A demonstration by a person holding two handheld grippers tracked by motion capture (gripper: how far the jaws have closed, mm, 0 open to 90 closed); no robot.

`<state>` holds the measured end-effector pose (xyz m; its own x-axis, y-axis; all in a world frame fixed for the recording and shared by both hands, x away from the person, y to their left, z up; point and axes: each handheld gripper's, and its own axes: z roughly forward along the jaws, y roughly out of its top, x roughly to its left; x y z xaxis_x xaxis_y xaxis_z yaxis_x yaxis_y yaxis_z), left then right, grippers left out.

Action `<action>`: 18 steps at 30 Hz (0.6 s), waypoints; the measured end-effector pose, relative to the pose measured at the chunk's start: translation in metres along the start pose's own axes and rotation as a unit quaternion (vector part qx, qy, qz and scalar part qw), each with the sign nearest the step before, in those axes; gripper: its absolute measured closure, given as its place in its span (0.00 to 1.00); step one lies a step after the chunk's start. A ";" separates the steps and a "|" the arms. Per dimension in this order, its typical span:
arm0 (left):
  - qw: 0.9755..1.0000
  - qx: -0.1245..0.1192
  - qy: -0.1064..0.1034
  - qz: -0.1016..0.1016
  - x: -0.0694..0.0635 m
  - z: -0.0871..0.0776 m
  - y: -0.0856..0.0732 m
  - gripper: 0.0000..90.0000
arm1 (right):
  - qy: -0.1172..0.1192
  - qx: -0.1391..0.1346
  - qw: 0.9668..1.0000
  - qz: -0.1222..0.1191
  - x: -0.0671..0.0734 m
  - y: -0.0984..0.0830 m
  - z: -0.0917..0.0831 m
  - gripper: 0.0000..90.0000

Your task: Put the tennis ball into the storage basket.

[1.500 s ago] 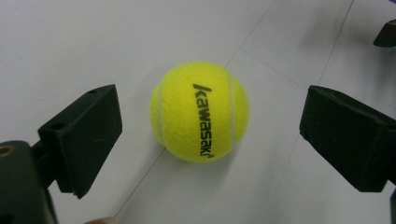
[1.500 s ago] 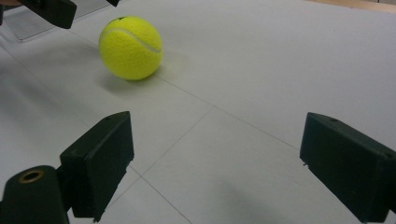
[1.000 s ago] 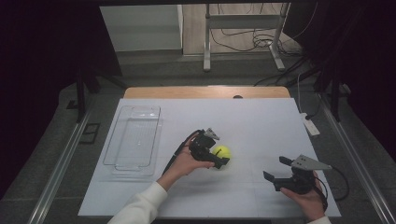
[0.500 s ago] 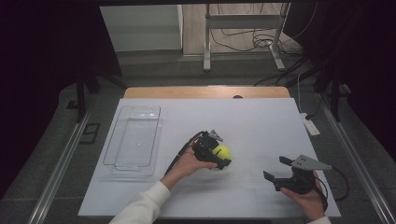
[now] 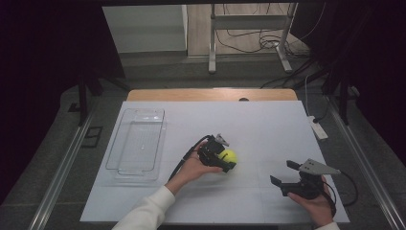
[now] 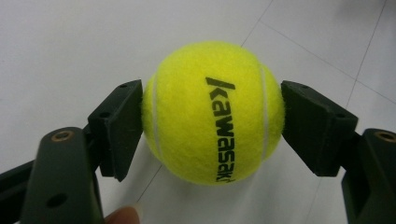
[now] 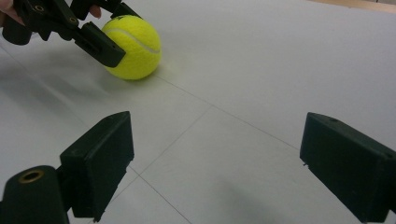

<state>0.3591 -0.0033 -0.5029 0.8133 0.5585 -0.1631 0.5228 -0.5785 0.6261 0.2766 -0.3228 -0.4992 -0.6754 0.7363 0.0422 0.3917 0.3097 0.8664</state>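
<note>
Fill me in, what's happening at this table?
A person works two handheld grippers. The left gripper has just been closing its jaws and now clamps the tennis ball from both sides, mid-table. The right gripper waits with jaws open, nothing between them. A clear tray sits to the left.

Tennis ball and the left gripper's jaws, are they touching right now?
Touching. The left gripper view shows both black jaws of the left gripper, which have just been closing, pressed against opposite sides of the yellow tennis ball with no gap.
</note>
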 end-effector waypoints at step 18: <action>1.000 -0.015 0.005 0.010 -0.002 -0.008 0.001 0.30 | -0.001 -0.001 1.000 0.002 0.000 0.000 0.000 0.11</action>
<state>0.3562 0.0003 -0.4957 0.8215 0.5521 -0.1427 0.4977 -0.5721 0.6519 0.2764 -0.3234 -0.4992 -0.6716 0.7395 0.0449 0.3931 0.3043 0.8677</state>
